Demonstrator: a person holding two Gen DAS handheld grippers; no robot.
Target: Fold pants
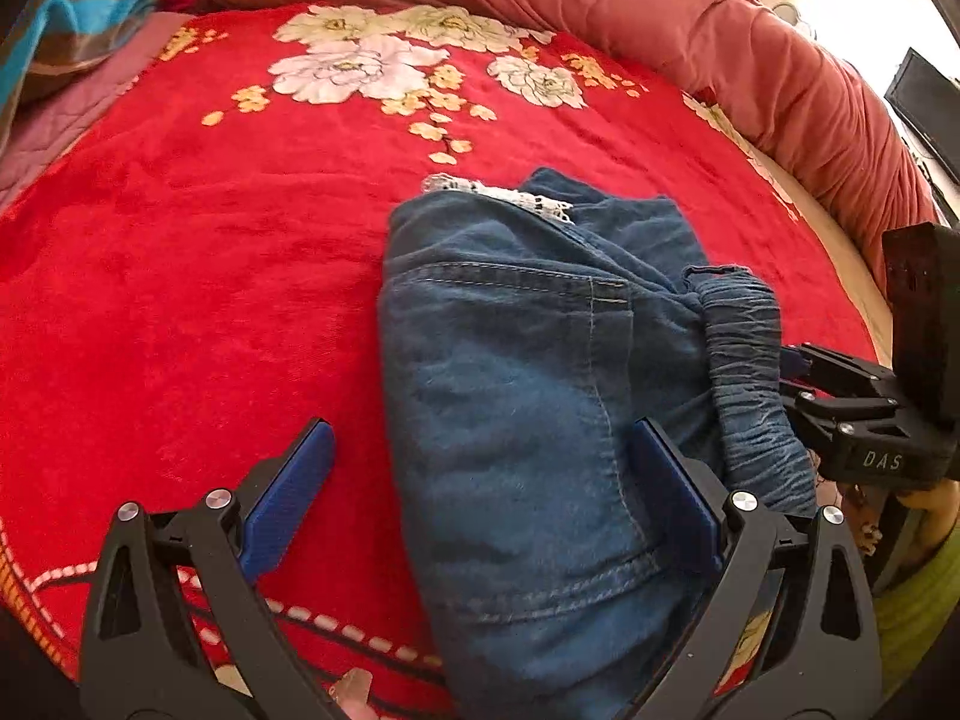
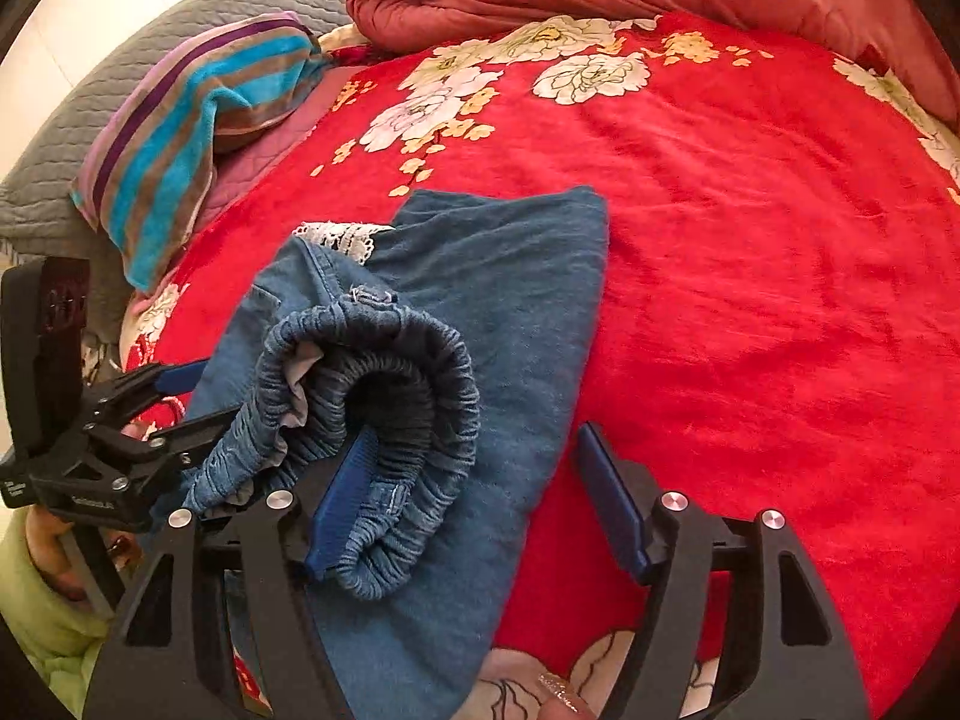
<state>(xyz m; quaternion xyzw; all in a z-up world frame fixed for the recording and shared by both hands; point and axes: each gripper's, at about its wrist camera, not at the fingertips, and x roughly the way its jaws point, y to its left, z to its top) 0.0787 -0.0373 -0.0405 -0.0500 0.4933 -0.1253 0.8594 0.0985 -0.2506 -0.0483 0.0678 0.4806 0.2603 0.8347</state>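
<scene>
Blue denim pants (image 1: 510,372) lie folded in a bundle on the red floral blanket (image 1: 180,276); white lace trim shows at the far end and the gathered elastic waistband (image 1: 750,372) curls up on the right. My left gripper (image 1: 480,480) is open, its fingers straddling the near part of the bundle. My right gripper (image 2: 480,498) is open too; its left finger (image 2: 342,498) is tucked inside the curled waistband (image 2: 390,396), its right finger over the blanket (image 2: 750,300). The pants (image 2: 510,300) spread out beyond. Each gripper shows in the other's view.
A rolled salmon-pink quilt (image 1: 660,18) runs along the far and right side of the bed. A striped blue and brown towel (image 2: 180,132) and a grey quilted pillow (image 2: 120,60) lie at the far left. A green sleeve (image 2: 36,630) shows at the near edge.
</scene>
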